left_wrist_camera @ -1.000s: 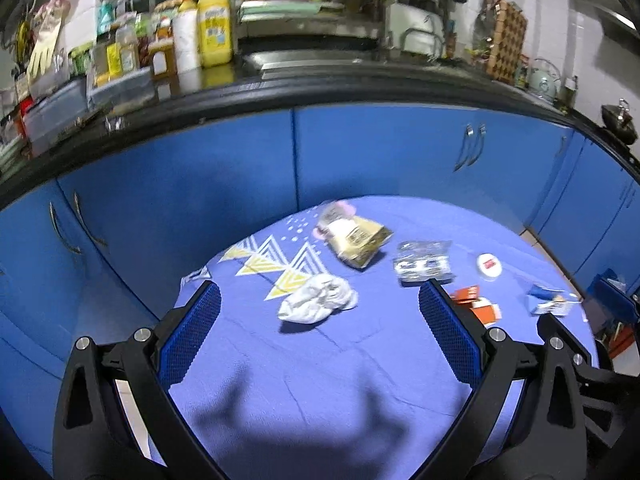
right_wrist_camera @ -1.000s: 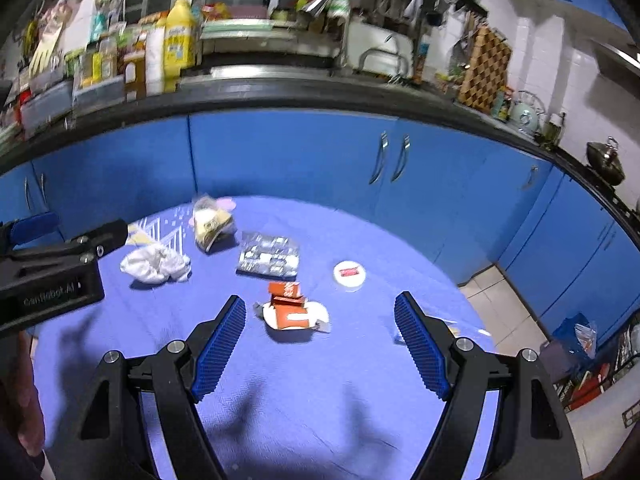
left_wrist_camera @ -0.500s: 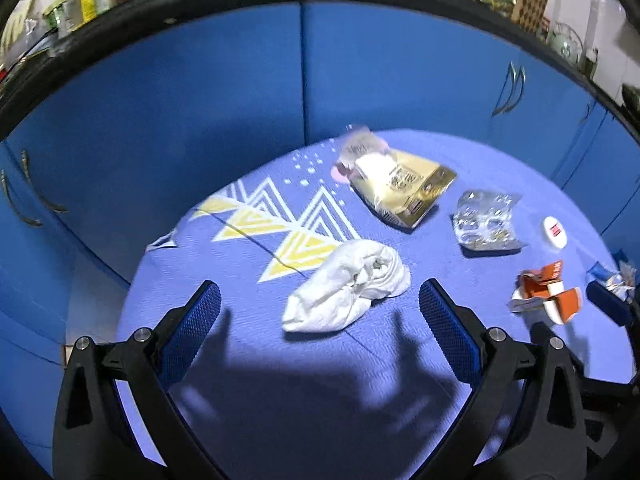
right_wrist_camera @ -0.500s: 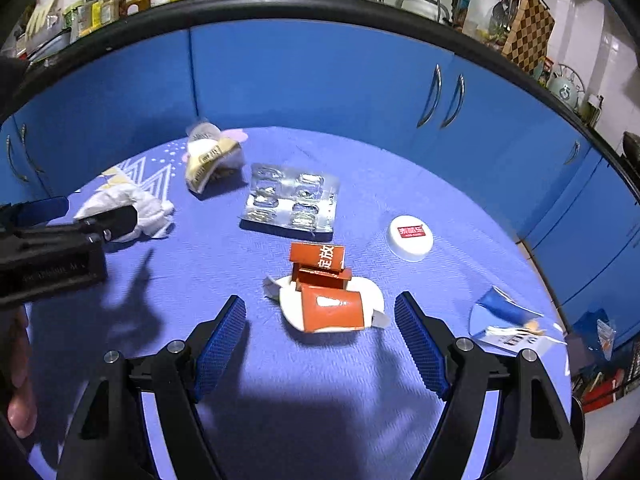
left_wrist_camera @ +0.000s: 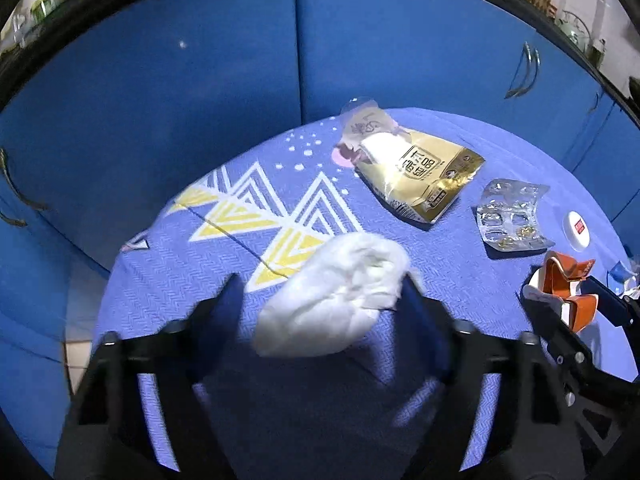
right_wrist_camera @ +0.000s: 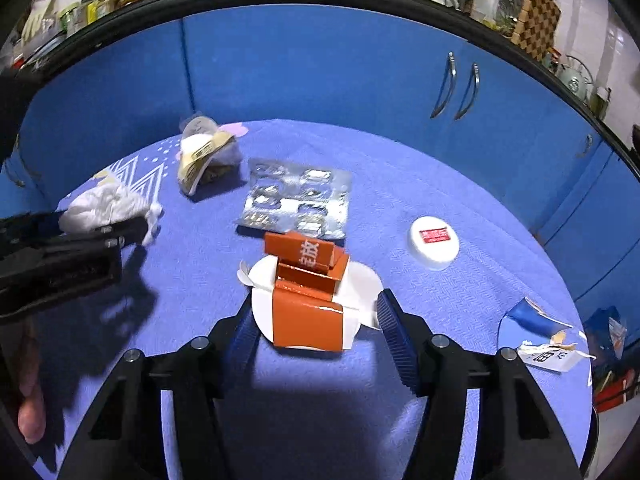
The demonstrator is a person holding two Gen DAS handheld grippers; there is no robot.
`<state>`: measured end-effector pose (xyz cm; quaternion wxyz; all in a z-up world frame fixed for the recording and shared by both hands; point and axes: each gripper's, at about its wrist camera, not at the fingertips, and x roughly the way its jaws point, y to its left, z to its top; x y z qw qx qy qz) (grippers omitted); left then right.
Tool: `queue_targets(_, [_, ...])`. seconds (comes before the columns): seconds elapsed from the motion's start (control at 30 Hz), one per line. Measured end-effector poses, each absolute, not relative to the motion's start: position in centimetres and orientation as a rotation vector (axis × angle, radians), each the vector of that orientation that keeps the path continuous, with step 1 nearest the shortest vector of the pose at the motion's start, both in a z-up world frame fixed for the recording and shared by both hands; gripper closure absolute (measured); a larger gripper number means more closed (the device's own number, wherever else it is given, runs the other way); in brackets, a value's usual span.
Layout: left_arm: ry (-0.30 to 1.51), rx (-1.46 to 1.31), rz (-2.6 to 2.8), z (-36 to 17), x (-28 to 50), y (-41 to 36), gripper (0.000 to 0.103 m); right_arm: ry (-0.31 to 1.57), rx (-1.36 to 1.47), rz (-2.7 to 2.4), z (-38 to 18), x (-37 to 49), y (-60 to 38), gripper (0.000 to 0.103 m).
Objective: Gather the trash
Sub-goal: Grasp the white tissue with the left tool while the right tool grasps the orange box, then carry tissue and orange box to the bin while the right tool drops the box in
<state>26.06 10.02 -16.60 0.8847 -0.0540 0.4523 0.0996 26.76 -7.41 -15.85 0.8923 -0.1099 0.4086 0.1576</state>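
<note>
A crumpled white tissue [left_wrist_camera: 336,300] lies on the blue tablecloth [left_wrist_camera: 168,280] between the fingers of my left gripper [left_wrist_camera: 320,296], which is open around it and blurred. The tissue also shows in the right wrist view [right_wrist_camera: 108,208]. A torn orange and white carton [right_wrist_camera: 308,300] lies between the fingers of my right gripper [right_wrist_camera: 316,320], which is open around it. The carton also shows in the left wrist view [left_wrist_camera: 564,292].
On the cloth lie a gold snack bag [left_wrist_camera: 420,176], a silver blister pack [right_wrist_camera: 296,204], a white lid [right_wrist_camera: 434,242] and a torn blue wrapper [right_wrist_camera: 536,332]. Blue cabinet doors [right_wrist_camera: 320,72] stand behind the round table.
Both grippers have moved down and forward. The left now brackets the tissue and its fingers stand closer together. The right now brackets the orange carton, its fingers also closer.
</note>
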Motion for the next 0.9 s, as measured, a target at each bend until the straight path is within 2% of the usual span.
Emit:
queue_targets(0.03, [0.937,-0.112,0.197,-16.5,25.9,9.9,0.056,0.844,-0.233,0.329,-15.8,26.5,-7.4,0.061])
queue_targets(0.1, [0.939,-0.118,0.173,-16.2,25.6,9.7,0.065,0.841,-0.249,0.323,-15.7,26.3,-7.5,0.063])
queue_targets(0.2, [0.93,-0.112,0.171,-15.9,24.8,9.3,0.073,0.833,-0.235,0.32,-15.3,25.8,-7.9,0.067])
queue_targets(0.9, [0.828,-0.089,0.114,-9.5,17.5,3.4,0.079,0.718,-0.179,0.272,-8.3,18.1,-14.0,0.067])
